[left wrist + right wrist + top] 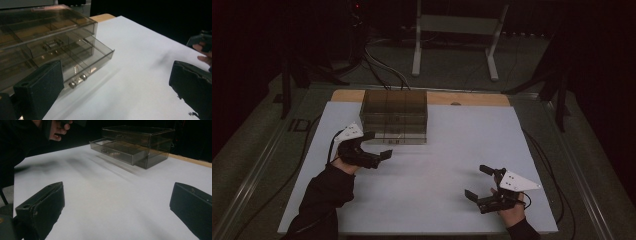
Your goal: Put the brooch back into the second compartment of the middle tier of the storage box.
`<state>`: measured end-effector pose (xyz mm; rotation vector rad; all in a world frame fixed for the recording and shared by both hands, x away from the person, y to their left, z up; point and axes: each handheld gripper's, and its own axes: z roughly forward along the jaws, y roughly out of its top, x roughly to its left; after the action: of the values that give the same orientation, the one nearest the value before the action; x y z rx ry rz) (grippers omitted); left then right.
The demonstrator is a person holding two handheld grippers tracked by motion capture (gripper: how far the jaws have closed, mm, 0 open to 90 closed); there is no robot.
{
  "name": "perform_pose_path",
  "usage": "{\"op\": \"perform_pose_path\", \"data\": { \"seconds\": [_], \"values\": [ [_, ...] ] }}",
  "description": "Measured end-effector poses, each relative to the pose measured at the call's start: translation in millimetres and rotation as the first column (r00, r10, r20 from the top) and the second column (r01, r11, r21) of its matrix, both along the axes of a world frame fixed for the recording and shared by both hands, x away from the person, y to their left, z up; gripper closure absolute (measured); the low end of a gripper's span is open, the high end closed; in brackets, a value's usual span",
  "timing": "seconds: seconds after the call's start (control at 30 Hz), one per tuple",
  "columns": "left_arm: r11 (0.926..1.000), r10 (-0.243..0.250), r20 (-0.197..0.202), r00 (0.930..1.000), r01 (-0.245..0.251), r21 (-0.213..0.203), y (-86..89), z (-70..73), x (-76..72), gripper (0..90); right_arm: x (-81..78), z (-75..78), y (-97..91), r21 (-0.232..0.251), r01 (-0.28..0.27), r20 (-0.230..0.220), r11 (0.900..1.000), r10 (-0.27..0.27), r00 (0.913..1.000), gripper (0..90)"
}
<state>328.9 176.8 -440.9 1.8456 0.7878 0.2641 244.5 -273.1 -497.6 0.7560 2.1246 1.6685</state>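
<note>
high view has the smoky see-through plastic drawer box (395, 116) at the far edge of the white table (437, 165), bottom drawer (82, 58) slid out. left gripper (377, 145) hovers beside it, right gripper (478, 182) parked well apart, both jaws spread wide and empty, probably lining up for the drawer.

I can make out just one bit of lettering: pale characters on the dark floor (287, 131) left of the table (452, 150), near its far left corner. They look like "ID", possibly with more letters hidden under the table edge, and I can't read them with confidence. I find no readable label, brand or number on the smoky plastic drawer box (394, 116) or anywhere else.
</note>
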Motion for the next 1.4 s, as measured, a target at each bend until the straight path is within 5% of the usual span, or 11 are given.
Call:
{"op": "perform_pose_path", "data": {
  "seconds": [0.53,0.93,1.4],
  "values": [
    [0.9989,-0.045,-0.018,0.9988,0.046,0.013,7.9,-32.4,-24.2,0.3,0.4,-0.3,1.1,0.001,-0.002,-0.006,1.0,0.002,1.0,0.0],
    [0.9988,-0.015,-0.03,0.9994,0.016,0.046,18.3,-46.3,-40.4,0.3,0.2,-0.1,0.7,-0.005,-0.003,-0.003,1.0,0.003,1.0,0.0],
    [0.9992,0.034,-0.035,0.9988,-0.034,0.022,40.1,-54.8,-66.7,0.3,-0.5,0.0,1.9,-0.011,-0.007,0.001,0.9999,0.007,1.0,0.0]
  ]
}}
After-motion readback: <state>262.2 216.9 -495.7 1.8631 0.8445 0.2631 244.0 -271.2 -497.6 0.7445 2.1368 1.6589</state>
